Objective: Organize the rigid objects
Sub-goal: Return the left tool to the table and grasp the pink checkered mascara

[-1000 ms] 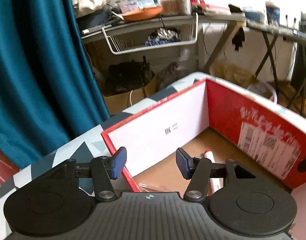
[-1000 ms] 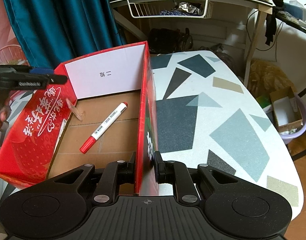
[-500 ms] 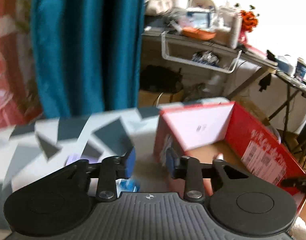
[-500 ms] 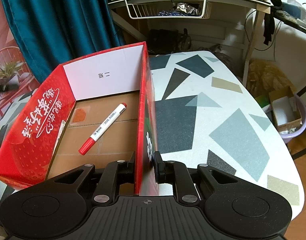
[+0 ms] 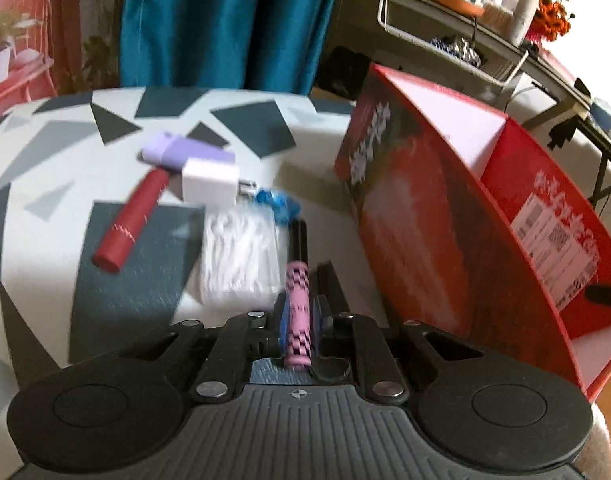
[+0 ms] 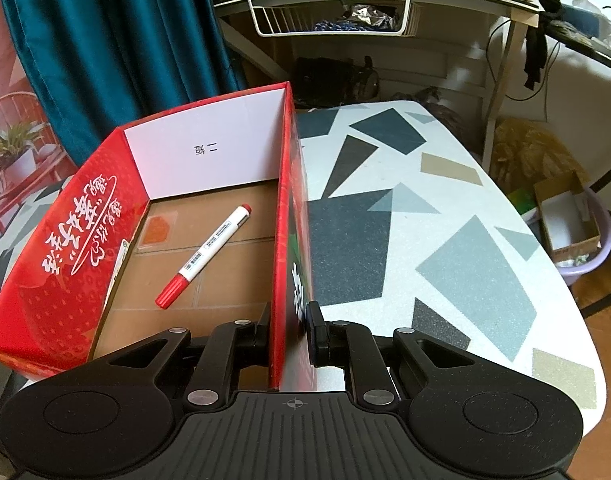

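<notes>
My left gripper is shut on a pink-and-black patterned pen that points away along the fingers, low over the patterned table. Just to its right stands the red cardboard box. In the right wrist view my right gripper is shut on the box's right wall, one finger inside and one outside. A white marker with a red cap lies on the box's brown floor.
Left of the box lie a red tube, a white plug adapter, a lilac case, a clear bag of white picks and a blue wrapper. A teal curtain and a cluttered shelf stand behind.
My left gripper swung left from over the box down to the items on the table, and its jaws went from open to shut on the pink pen. The right gripper and the box stayed put.
</notes>
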The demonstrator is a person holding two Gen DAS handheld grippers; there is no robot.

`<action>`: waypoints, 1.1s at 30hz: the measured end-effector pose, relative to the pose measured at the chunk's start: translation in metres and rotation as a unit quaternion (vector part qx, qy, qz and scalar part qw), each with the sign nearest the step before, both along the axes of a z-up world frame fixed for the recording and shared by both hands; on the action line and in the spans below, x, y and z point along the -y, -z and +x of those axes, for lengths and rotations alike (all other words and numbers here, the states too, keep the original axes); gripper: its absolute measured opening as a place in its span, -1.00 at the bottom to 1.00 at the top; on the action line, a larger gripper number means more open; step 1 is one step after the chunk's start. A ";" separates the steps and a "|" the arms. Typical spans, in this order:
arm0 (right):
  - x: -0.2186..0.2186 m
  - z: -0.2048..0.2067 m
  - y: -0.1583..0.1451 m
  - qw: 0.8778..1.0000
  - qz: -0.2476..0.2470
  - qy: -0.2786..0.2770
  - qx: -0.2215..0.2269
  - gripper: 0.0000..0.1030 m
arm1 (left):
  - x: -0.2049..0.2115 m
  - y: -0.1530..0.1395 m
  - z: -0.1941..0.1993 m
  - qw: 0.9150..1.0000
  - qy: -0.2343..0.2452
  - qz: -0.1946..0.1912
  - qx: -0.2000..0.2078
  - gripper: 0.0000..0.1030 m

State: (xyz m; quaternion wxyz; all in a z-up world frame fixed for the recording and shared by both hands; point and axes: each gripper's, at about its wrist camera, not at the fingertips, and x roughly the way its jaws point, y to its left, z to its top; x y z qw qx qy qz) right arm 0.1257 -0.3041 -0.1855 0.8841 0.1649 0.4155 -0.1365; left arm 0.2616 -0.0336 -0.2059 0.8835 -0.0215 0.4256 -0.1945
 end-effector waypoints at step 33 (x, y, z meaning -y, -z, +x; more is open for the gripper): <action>-0.001 0.000 0.001 1.000 0.002 0.003 0.001 -0.73 | 0.037 0.018 0.007 0.992 0.030 0.113 0.052 -0.67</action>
